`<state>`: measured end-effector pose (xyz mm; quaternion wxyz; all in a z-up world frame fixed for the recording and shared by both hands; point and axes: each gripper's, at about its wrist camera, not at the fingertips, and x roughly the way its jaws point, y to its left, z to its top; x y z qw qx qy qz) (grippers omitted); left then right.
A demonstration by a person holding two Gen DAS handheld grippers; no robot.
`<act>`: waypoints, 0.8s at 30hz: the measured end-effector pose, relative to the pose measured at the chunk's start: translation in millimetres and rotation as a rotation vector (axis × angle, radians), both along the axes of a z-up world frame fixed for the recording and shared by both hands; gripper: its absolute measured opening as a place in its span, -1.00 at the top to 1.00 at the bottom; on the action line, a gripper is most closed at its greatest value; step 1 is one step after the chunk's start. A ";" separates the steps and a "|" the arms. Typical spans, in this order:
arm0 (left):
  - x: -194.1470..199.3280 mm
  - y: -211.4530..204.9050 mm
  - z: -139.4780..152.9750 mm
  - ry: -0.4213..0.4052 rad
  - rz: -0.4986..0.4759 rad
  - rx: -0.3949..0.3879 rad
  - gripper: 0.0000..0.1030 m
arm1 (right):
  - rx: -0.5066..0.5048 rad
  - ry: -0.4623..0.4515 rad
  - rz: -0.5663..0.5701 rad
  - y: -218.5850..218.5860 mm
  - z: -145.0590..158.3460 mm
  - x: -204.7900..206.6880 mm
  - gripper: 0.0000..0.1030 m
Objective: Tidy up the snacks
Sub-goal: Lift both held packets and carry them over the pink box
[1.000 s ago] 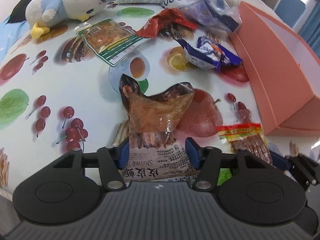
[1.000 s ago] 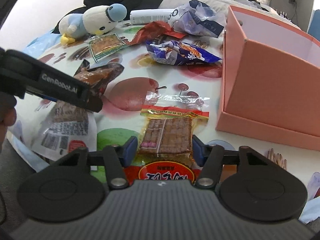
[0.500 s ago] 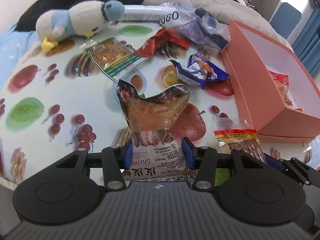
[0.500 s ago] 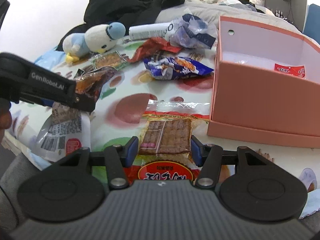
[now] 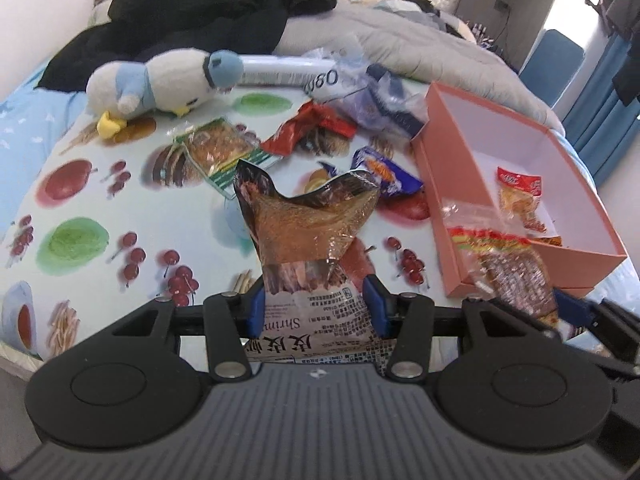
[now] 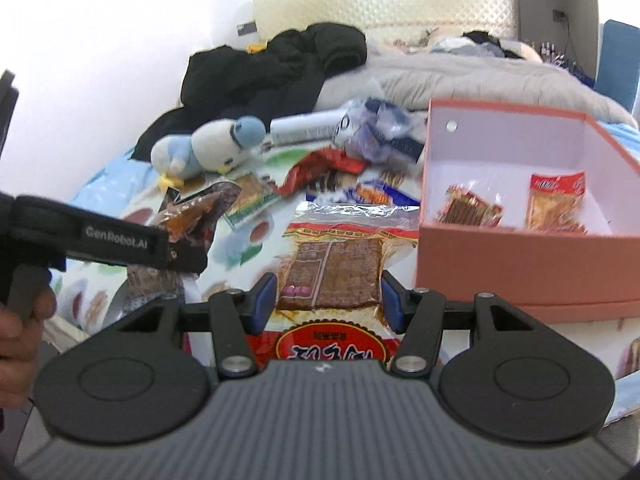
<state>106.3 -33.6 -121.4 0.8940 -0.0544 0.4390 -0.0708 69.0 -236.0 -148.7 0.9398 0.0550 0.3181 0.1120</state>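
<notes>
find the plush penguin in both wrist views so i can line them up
Left wrist view: the plush penguin lies at upper left on the fruit-print cloth, below the black clothes.
Right wrist view: the plush penguin sits left of centre, further off.
Shared landmark: the pink box, to the right in both.

Both snack packs have come up off the fruit-printed tablecloth (image 5: 92,184): the left gripper (image 5: 316,308) has lifted its crinkled brown shrimp bag with newsprint-style label (image 5: 308,232), and the right gripper (image 6: 328,300) its clear, red-labelled pack of brown slabs (image 6: 332,268). From this higher vantage, the salmon-pink cardboard box (image 6: 500,264) shows its white inside, with two small snack packets (image 6: 556,200) lying there.
</notes>
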 end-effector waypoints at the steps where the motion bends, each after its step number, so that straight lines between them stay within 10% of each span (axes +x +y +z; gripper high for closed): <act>1: -2.4 -1.7 5.0 -0.009 -0.008 -0.006 -0.06 | -0.003 -0.014 -0.003 -1.5 6.3 -2.3 -0.10; 24: 20.9 -98.4 45.3 -0.170 -0.235 -0.047 -0.05 | -0.028 -0.107 -0.242 -79.9 41.5 -19.1 -0.10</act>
